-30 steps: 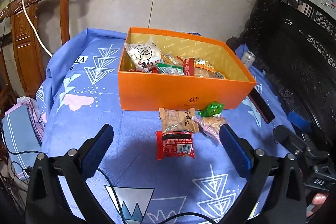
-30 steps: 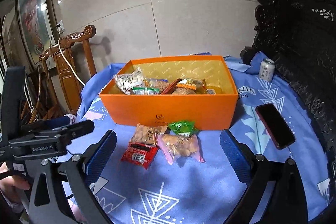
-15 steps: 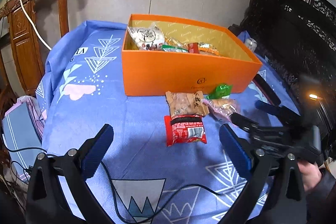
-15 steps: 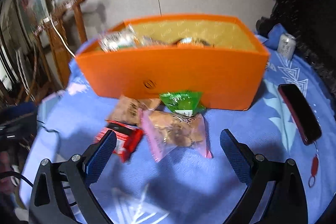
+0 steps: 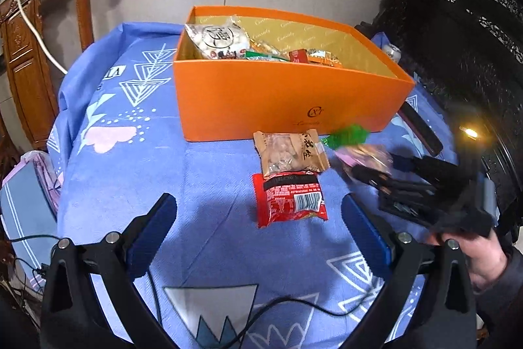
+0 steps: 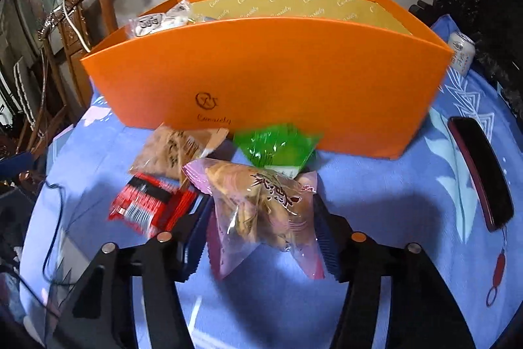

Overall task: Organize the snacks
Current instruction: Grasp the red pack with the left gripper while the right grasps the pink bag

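Four snacks lie before the orange box (image 6: 261,80); our right gripper (image 6: 261,237) is closing around the pink packet (image 6: 261,211), left gripper (image 5: 258,237) wide open, empty; next, lift it into the box.

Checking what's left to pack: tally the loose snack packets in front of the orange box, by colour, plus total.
Pink packet: 1, between the closing fingers of the right tool
Green packet: 1
Tan packet: 1
Red packet: 1
Total: 4 loose on the cloth, outside the orange box.
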{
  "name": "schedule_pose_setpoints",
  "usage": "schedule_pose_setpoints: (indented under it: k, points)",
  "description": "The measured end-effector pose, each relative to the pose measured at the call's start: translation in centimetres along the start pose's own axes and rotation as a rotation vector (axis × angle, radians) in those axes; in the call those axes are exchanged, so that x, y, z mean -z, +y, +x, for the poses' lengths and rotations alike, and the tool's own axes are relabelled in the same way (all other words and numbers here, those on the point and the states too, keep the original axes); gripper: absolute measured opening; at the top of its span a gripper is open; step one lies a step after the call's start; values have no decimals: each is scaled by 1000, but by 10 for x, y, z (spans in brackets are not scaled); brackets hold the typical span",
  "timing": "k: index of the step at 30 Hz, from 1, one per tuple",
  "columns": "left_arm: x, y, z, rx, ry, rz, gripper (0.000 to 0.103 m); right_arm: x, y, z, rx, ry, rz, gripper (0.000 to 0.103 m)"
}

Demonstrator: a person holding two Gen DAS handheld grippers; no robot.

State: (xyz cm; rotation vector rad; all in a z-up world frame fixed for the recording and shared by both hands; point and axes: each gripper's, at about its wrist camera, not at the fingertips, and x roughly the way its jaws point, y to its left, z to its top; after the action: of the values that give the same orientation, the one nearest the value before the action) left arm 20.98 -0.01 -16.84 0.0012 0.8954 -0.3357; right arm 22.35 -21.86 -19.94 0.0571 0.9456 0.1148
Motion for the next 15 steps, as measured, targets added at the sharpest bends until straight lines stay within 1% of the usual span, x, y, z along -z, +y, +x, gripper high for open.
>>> schedule_pose_setpoints:
  k: [2, 4, 7, 10, 14, 15]
  points:
    - [-3, -3, 12, 12, 17, 8, 99, 10, -4, -16, -30, -11, 27, 59]
    - [-4, -9, 32, 33, 63, 18, 99, 19, -8, -30, -48, -24, 60, 59]
    - [-3, -19, 58, 41, 114, 28, 99, 28, -13, -45, -50, -36, 95, 59]
    - [-1, -26, 81, 41, 155, 13, 99, 32, -17, -52, -51, -41, 107, 60]
    - [4, -28, 99, 23, 178, -20, 99, 34, -20, -55, -49, -41, 119, 60]
    - [6, -30, 102, 19, 181, -25, 97, 35, -21, -56, -49, -42, 119, 60]
